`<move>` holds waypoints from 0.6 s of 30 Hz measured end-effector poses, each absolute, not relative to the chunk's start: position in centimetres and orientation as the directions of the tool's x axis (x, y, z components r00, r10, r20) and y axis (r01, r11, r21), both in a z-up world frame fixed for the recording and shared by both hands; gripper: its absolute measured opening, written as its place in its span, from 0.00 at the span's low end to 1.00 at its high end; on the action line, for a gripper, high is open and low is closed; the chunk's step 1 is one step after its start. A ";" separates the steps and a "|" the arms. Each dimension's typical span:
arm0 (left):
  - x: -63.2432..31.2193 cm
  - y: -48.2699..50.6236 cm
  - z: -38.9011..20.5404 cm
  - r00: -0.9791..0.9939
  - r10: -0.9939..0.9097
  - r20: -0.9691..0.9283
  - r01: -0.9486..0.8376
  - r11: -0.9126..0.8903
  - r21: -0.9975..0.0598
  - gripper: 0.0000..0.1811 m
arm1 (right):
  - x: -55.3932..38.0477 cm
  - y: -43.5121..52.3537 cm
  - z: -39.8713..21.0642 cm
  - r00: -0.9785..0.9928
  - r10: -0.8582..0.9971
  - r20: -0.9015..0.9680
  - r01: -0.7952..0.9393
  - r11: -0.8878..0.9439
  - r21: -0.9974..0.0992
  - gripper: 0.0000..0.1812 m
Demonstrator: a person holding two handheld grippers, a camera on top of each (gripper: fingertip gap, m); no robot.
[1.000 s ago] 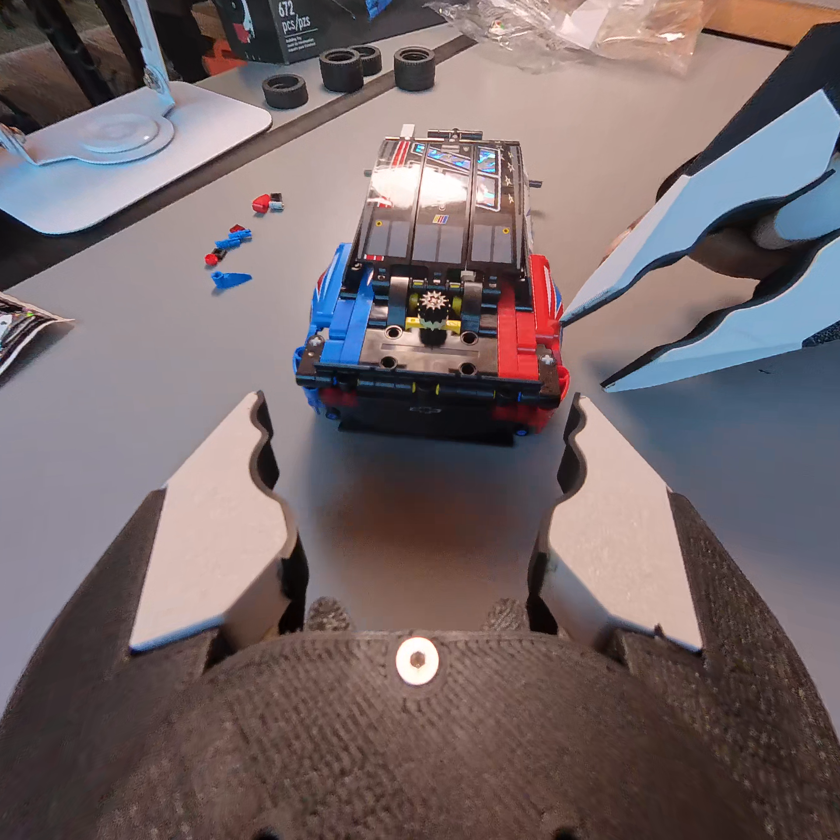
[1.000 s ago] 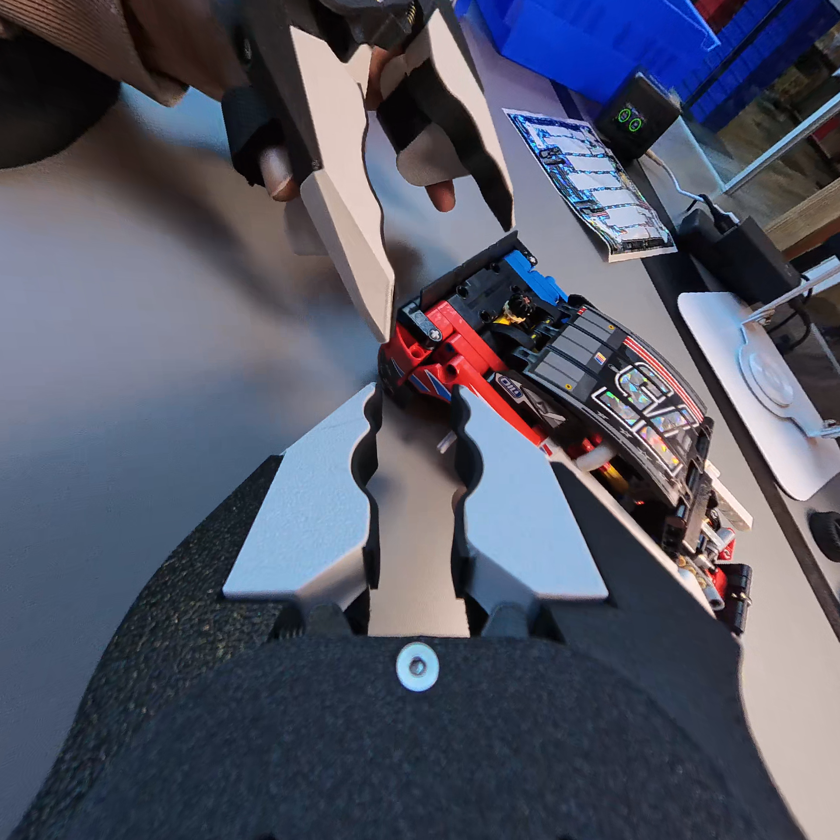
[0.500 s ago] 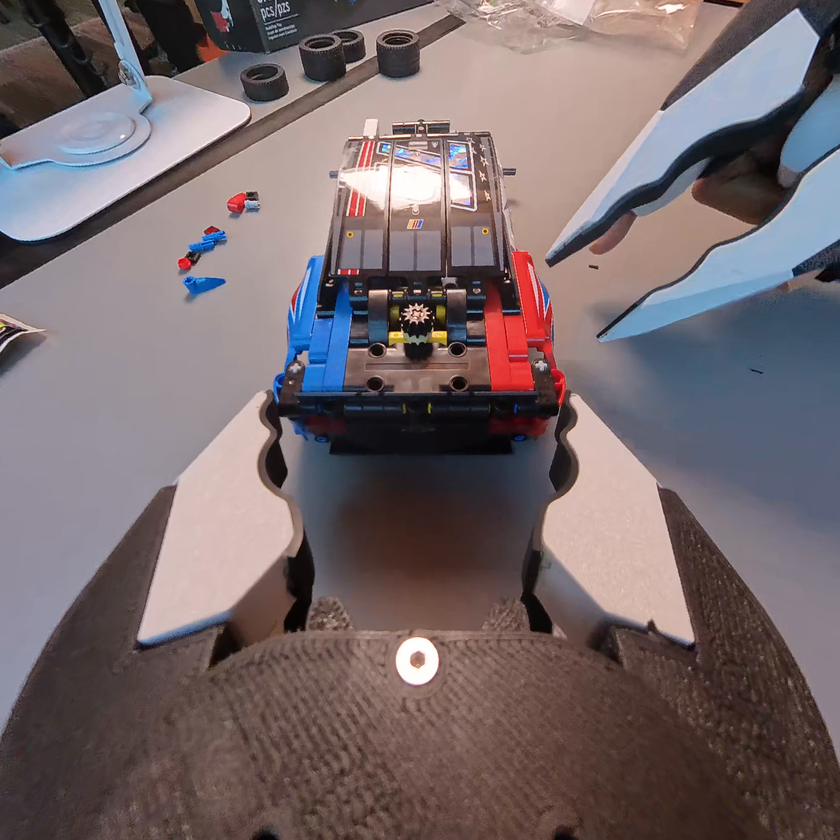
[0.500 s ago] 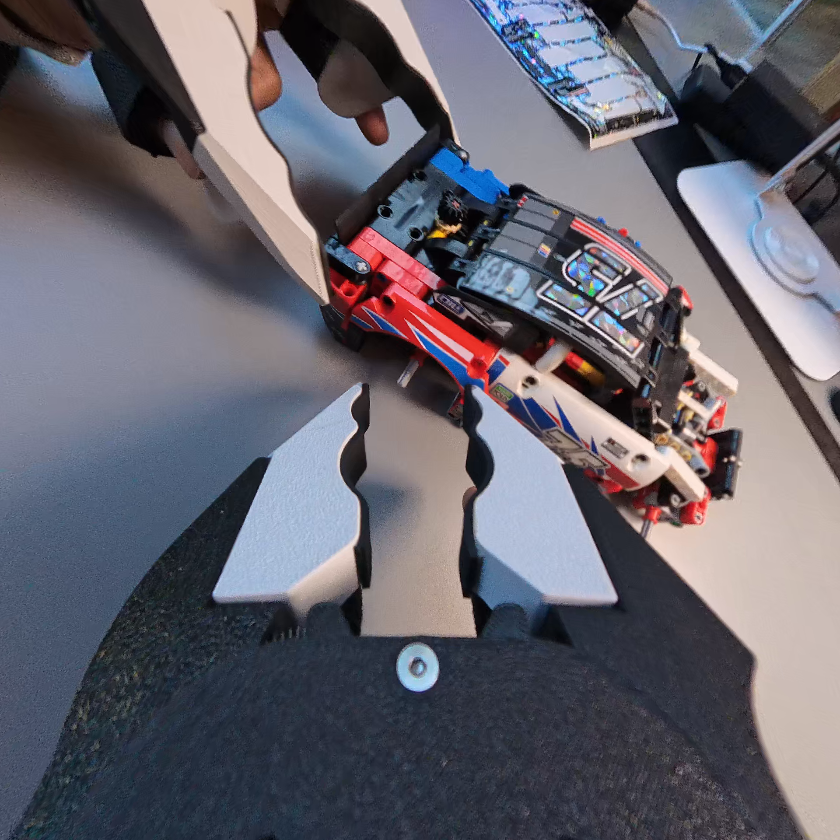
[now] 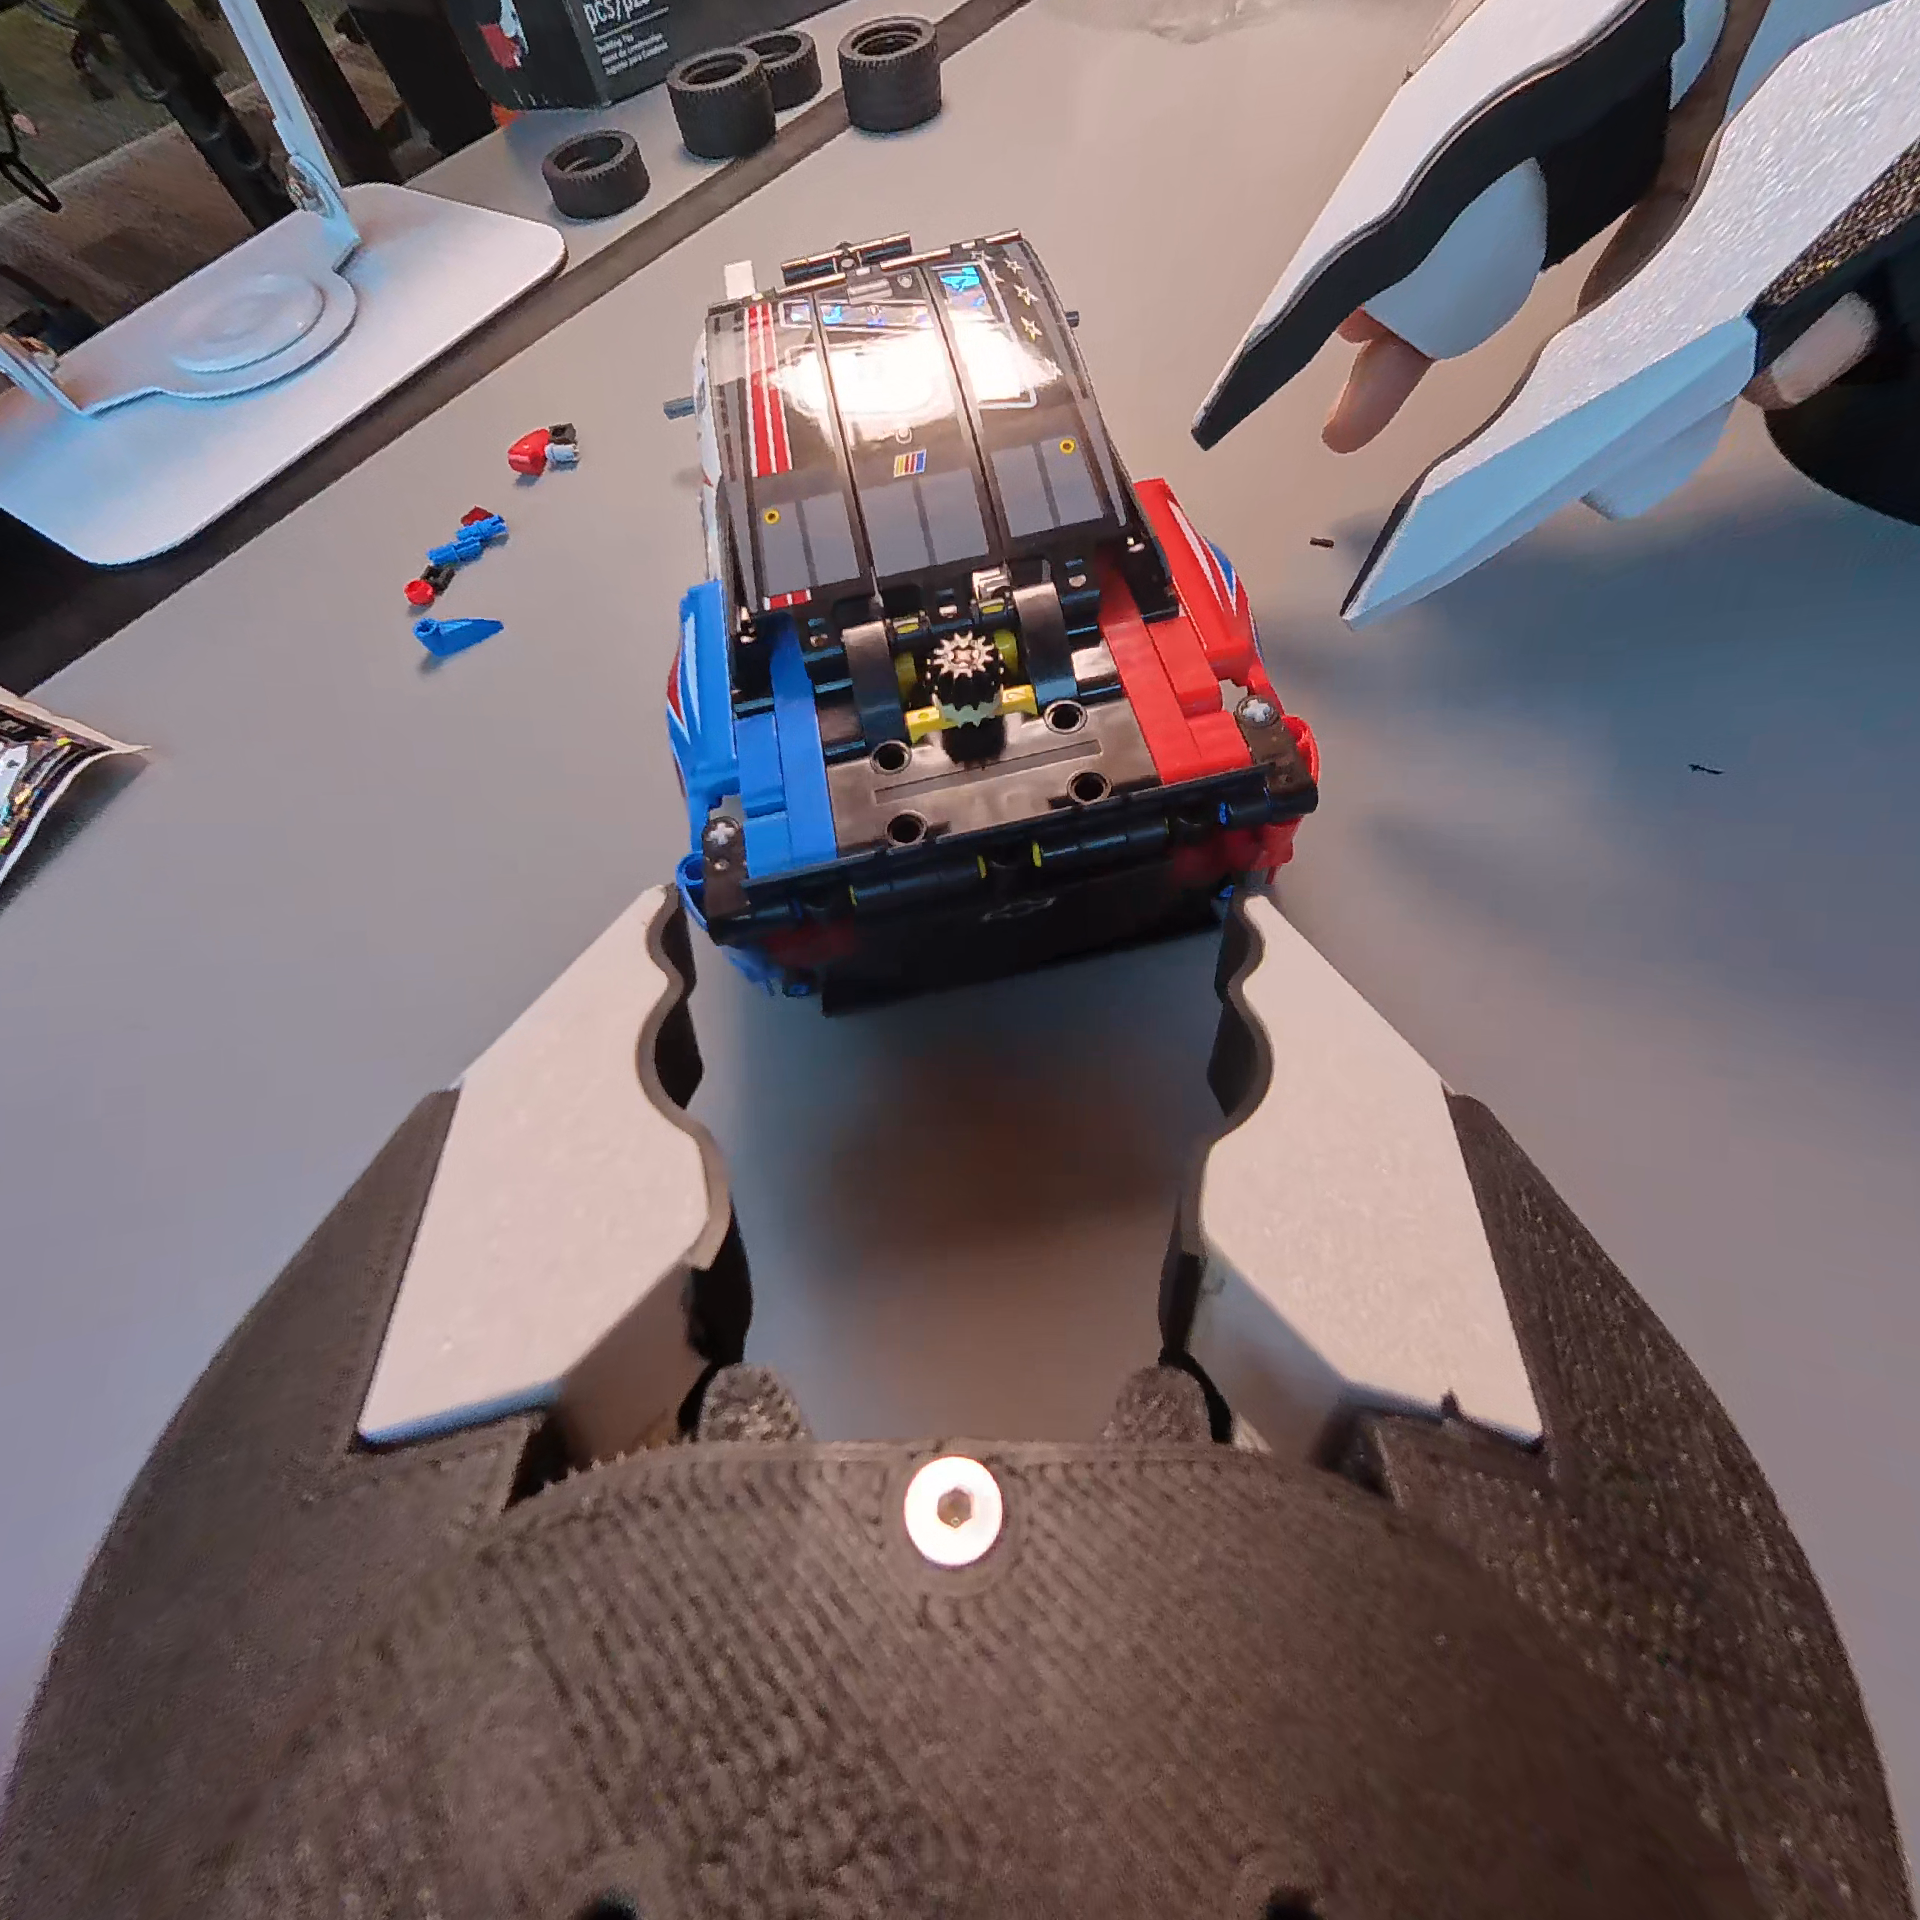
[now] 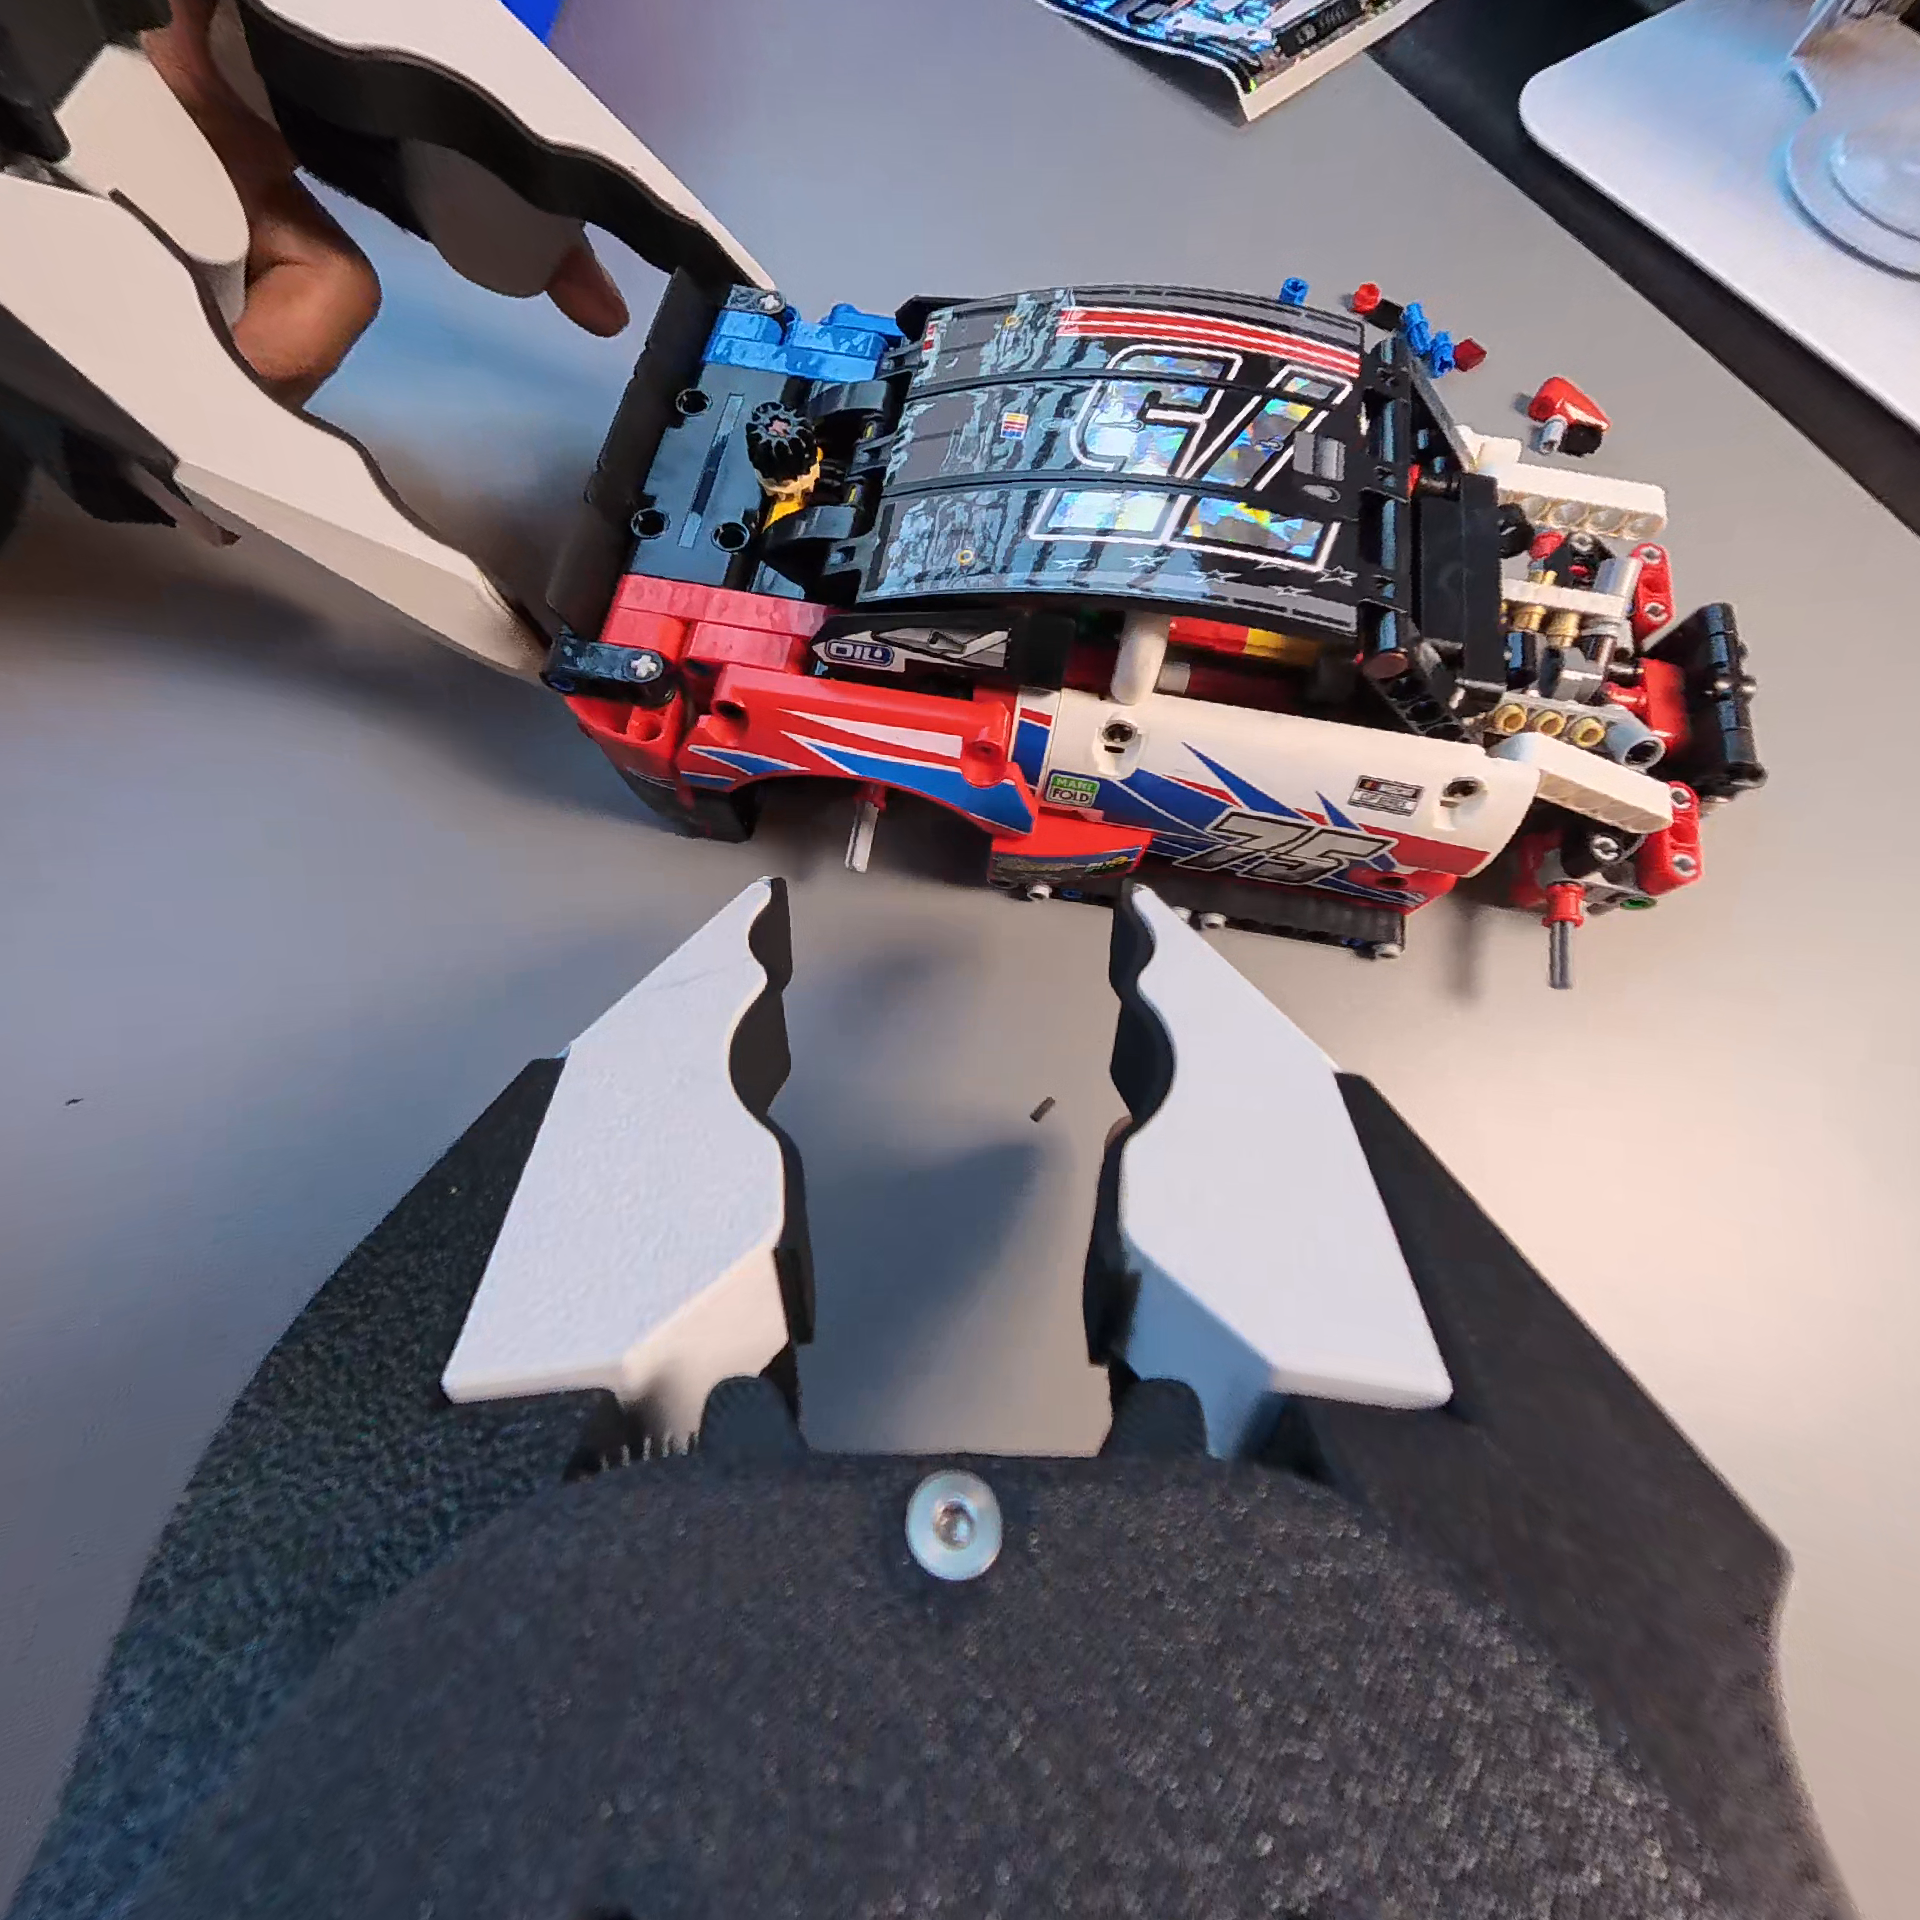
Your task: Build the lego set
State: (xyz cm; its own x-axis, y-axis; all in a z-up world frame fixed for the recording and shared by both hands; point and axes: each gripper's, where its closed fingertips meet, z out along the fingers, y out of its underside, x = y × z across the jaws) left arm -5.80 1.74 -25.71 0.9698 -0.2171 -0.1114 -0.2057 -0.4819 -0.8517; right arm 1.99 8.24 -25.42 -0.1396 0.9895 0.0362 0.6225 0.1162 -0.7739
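The lego car stands on the grey table, wheel-less, with a black roof, a blue left side and a red right side. Its rear faces my left gripper, which is open with its fingertips beside the two rear corners. In the right wrist view the car lies side-on, and the left gripper straddles its rear end. My right gripper is open and empty, a little short of the car's red and white side. It also shows in the left wrist view, to the right of the car.
Small loose blue and red pieces lie left of the car, also in the right wrist view. Black tyres and a dark box sit at the back. A white stand base and a sticker sheet are at the left.
My left gripper has moved up to the car's rear, so its fingertips now flank the corners. My right gripper has drawn back from the car's side and opened wider.
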 end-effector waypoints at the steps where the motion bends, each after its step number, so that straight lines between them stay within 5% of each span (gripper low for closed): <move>1: -5.8 1.8 -25.8 0.968 -0.218 -0.123 -0.216 -0.482 -0.849 0.55 | 2.0 8.2 -25.4 -0.142 0.989 0.033 0.620 0.115 -0.776 0.33; 18: -5.8 2.2 -26.0 0.963 -0.222 -0.152 -0.243 -0.478 -0.844 0.58 | 1.5 6.6 -25.0 -0.208 0.977 0.051 0.557 0.162 -0.814 0.26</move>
